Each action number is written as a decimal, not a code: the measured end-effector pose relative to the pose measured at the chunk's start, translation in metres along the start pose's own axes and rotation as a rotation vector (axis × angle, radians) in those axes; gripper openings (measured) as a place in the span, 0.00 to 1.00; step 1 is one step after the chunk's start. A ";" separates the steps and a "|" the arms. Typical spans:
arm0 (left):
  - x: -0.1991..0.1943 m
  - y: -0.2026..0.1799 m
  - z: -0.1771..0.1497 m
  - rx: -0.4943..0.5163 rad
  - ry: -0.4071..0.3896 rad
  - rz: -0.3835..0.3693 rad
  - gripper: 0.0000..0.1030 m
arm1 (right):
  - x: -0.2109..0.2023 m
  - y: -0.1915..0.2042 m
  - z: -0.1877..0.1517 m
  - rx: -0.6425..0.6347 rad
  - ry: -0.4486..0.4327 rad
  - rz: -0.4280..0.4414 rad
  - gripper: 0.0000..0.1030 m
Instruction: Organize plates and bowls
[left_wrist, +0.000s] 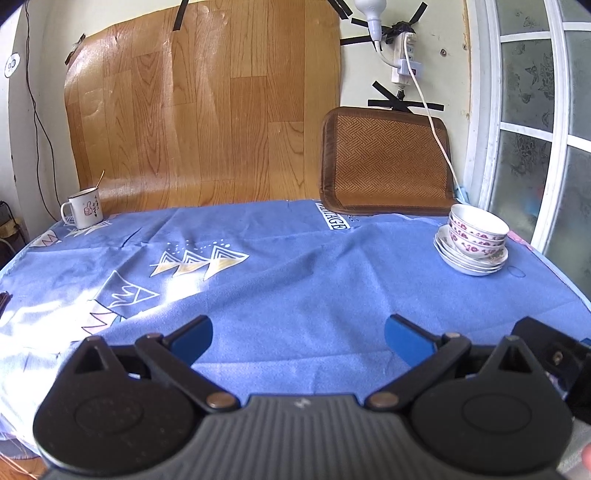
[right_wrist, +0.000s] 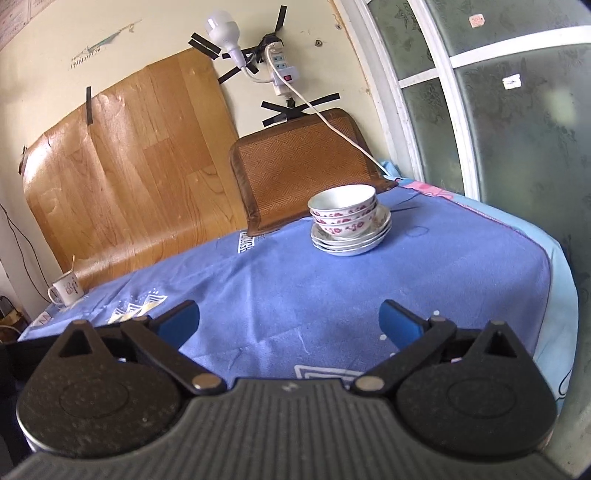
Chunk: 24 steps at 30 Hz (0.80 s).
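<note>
The bowls (right_wrist: 343, 212) sit nested, mouths up, on top of the stacked plates (right_wrist: 352, 242), the whole pile forming one short upright column whose long axis runs straight up from the blue tablecloth (right_wrist: 295, 288). The top bowl tilts slightly in the nest, its rim not quite level. The pile stands just in front of the woven mat (right_wrist: 295, 173) that leans against the wall, on the side of the mat nearer the frosted window (right_wrist: 517, 129).

To my eye the sorting looks done or nearly so: I see no loose plate or bowl anywhere on the cloth. If anything remains, it is squaring the top bowl, which would call for a light reach to the rim without nudging the plates beneath.

My right gripper (right_wrist: 290, 321) hovers over bare cloth, well short of the pile and pointed toward it, its blue fingers spread wide with nothing between them. My left gripper (left_wrist: 297, 336) is likewise spread and empty, farther from the pile, which lies off to its right.

Far across the cloth from the mat, by the taped wood-grain sheet (left_wrist: 203, 110), stands an enamel mug (left_wrist: 84, 209) with a spoon in it.
</note>
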<state>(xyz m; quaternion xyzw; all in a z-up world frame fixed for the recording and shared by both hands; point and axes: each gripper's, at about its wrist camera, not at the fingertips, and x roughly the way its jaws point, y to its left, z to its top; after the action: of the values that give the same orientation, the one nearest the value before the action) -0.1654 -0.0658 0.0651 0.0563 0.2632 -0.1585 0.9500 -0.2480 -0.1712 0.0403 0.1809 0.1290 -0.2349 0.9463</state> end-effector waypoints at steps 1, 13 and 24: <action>0.000 0.000 0.000 0.000 0.001 -0.001 1.00 | 0.000 0.001 0.000 -0.001 0.006 0.006 1.00; 0.001 -0.001 -0.001 0.016 0.011 0.002 1.00 | -0.003 0.002 -0.001 0.010 -0.006 0.015 1.00; -0.001 -0.003 -0.002 0.037 0.006 -0.011 1.00 | -0.002 -0.003 -0.003 0.049 0.004 0.002 1.00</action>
<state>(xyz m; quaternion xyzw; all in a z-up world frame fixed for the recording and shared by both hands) -0.1683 -0.0682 0.0635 0.0729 0.2634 -0.1682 0.9471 -0.2518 -0.1715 0.0372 0.2045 0.1249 -0.2367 0.9416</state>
